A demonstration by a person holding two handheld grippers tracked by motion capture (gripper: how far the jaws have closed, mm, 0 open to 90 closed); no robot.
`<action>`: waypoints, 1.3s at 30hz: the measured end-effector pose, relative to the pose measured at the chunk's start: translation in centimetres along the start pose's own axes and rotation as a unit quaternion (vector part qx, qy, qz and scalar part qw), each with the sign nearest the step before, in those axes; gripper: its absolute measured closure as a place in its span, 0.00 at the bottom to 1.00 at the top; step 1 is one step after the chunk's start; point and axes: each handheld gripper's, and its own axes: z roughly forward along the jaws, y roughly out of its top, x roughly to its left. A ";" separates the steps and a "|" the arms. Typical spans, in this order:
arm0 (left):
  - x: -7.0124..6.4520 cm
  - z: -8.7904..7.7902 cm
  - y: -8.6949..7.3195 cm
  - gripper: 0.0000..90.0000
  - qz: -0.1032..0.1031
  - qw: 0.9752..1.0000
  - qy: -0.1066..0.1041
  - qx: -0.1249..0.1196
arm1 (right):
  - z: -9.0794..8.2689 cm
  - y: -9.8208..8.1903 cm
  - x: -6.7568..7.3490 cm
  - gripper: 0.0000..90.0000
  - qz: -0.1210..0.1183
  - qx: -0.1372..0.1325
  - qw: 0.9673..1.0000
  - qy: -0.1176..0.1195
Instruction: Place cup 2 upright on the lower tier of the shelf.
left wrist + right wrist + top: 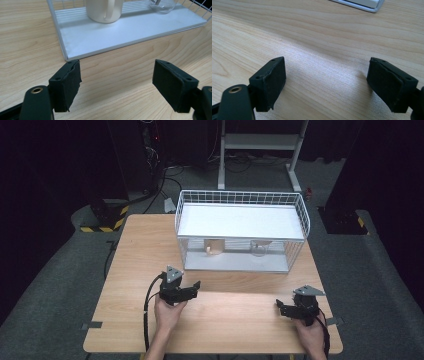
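I aim my left claw, jaws spread and empty, at the mug so it fits between them; my right claw rests released.

Table: pale wood-grain top, smooth, soft sheen. Rack: white-coated wire, flat matt white shelves. Mug: cream glazed ceramic, glossy. Glass: clear, shiny. Left gripper and right gripper: matt black plastic, rough dark pads.
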 end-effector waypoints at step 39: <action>1.3 -0.6 -3.6 0.25 -0.016 0.999 0.034 0.023 | 0.0 0.0 0.0 0.18 0.000 0.000 1.000 0.000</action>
